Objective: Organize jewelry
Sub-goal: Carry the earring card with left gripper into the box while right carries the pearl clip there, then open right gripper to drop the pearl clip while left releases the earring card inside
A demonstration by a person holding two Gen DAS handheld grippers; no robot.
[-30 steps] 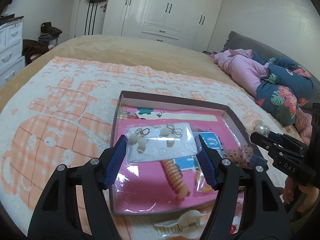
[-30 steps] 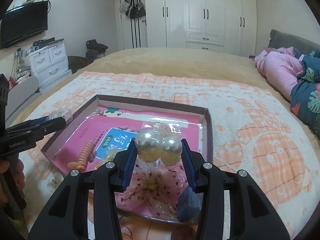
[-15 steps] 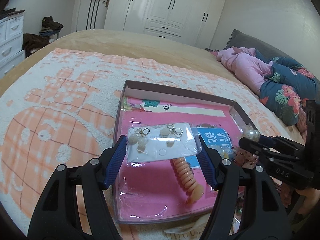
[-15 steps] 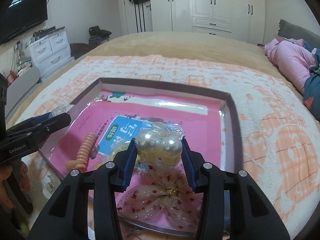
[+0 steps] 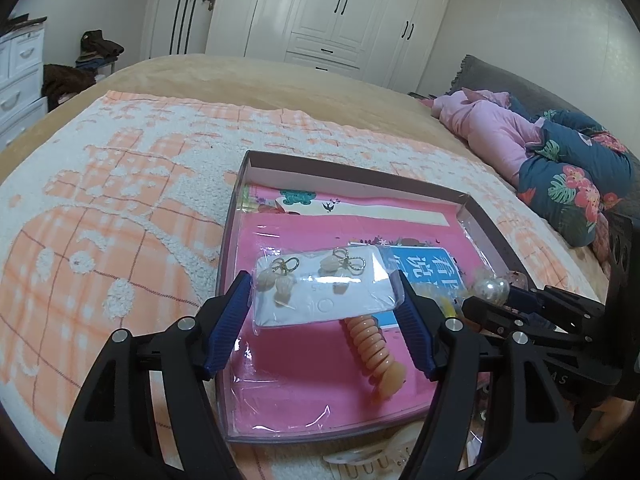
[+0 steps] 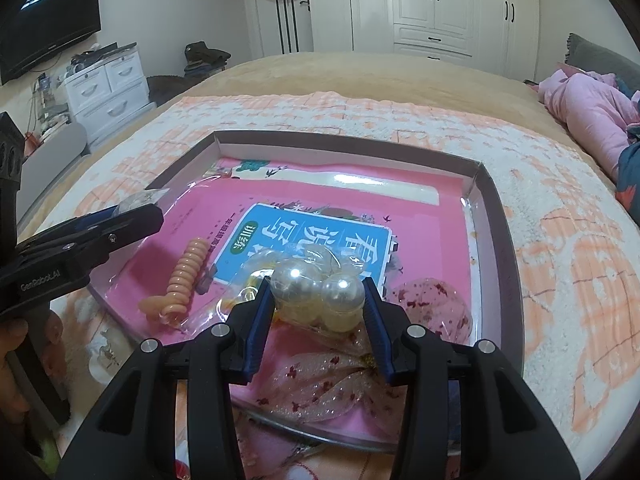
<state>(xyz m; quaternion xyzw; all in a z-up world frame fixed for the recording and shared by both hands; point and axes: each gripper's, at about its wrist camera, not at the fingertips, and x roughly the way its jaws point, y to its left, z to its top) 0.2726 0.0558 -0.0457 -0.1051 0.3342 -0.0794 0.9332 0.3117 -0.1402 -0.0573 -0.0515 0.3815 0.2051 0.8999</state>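
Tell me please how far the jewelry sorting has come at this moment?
Done: a peach spiral hair tie and a sheer glitter bow lie in the shallow brown-rimmed box. In hand: left gripper holds bagged earrings; right gripper holds bagged pearls. Left: a white claw clip outside.

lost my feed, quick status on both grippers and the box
Left gripper shut on earring card. Right gripper shut on pearl packet. Both over box; coil hair tie, bow inside.
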